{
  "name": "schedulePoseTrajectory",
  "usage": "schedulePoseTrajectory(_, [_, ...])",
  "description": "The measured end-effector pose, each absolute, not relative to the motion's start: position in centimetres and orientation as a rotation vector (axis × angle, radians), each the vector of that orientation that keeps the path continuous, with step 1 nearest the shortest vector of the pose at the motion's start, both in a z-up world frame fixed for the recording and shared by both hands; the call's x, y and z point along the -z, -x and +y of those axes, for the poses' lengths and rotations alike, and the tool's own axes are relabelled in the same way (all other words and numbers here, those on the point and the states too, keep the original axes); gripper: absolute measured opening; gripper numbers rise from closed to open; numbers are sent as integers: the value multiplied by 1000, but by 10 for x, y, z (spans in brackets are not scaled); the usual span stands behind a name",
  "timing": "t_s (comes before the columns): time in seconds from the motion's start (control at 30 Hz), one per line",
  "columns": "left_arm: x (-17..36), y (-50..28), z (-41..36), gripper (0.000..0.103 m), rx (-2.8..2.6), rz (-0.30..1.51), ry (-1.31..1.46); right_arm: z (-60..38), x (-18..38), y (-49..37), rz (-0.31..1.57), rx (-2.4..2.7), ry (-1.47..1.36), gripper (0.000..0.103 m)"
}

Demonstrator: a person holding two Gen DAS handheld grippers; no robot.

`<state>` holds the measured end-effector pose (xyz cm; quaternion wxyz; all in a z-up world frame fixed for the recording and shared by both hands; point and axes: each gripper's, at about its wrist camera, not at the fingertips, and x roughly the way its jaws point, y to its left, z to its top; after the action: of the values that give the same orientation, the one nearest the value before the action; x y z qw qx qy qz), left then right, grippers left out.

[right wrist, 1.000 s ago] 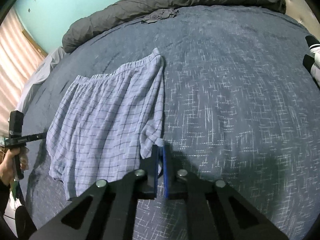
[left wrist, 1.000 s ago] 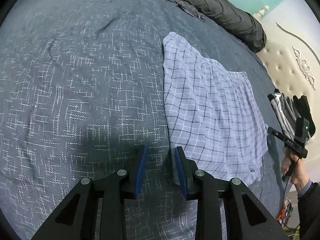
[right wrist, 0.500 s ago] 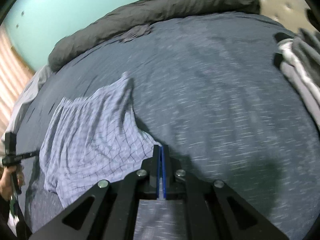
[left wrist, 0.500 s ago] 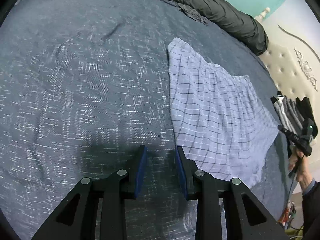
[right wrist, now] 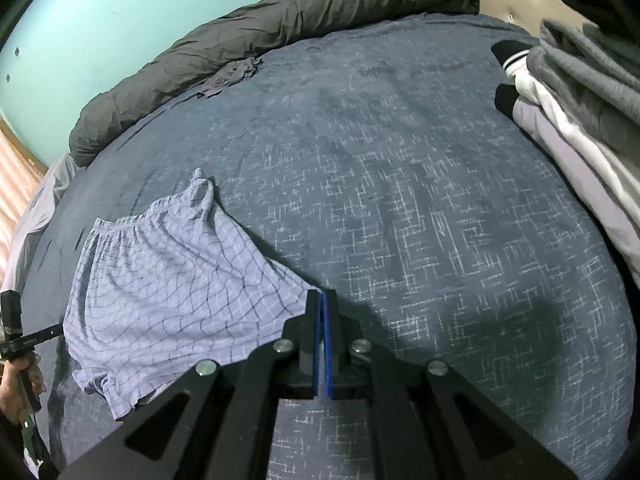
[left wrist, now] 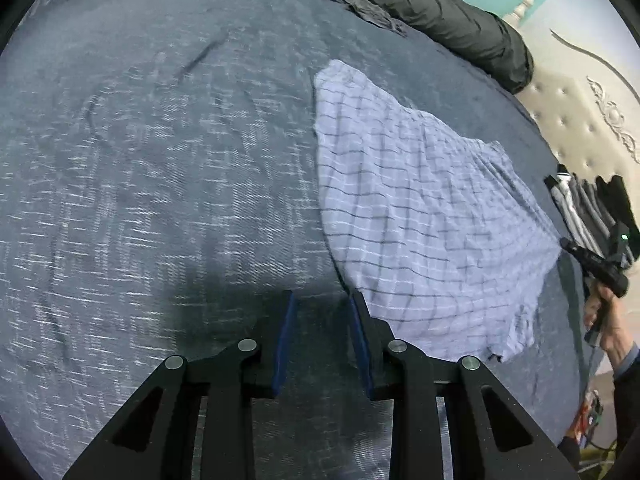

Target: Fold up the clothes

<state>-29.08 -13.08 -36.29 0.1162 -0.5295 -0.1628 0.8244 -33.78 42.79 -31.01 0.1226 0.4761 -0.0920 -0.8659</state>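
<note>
Right wrist view shows your right gripper (right wrist: 322,300) pinched shut on a corner of the pale-blue checked cotton shorts (right wrist: 168,296) lying unfolded on the dark-blue patterned bedspread (right wrist: 400,200), your left gripper (left wrist: 320,304) part-open and empty, so folding has barely begun.

dark duvet (right wrist: 280,28) rolled along far edge of blue bedspread (right wrist: 420,200); tufted headboard (left wrist: 568,120).

Dark blue bed (right wrist: 400,200): checked shorts (right wrist: 168,280), grey duvet (right wrist: 280,28), folded clothes (right wrist: 580,112).
</note>
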Motion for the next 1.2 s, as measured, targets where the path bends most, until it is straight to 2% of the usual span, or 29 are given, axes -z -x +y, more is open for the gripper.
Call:
schedulePoseTrajectory(0.13, [366,292,-128,29,-2385,-535,1538,424,315,336,-261,2506,-1415,1])
schedulePoseTrajectory(0.23, [362,291,-121,2,-2408,-488,1527,420,319,334,-254,2493,-1424,1])
schedulePoseTrajectory(0.57, [347,307,-63,2,-2399,-340,1470,415,322,330,-248,2482,-1444,1])
schedulePoseTrajectory(0.67, [341,310,-51,2,-2386,-385,1427,409,322,330,-222,2471,-1447,1])
schedulePoseTrajectory(0.87, [344,313,-50,7,-2410,-419,1450,404,322,328,-214,2451,-1444,1])
schedulePoseTrajectory(0.9, [343,312,-55,13,-2428,-439,1447,403,322,327,-215,2449,-1442,1])
schedulePoseTrajectory(0.93, [342,311,-59,24,-2450,-448,1446,403,321,327,-215,2446,-1439,1])
schedulePoseTrajectory(0.97, [342,310,-63,29,-2460,-453,1448,403,320,327,-214,2443,-1437,1])
schedulePoseTrajectory(1.2, [340,295,-84,30,-2486,-489,1427,406,321,325,-232,2440,-1438,1])
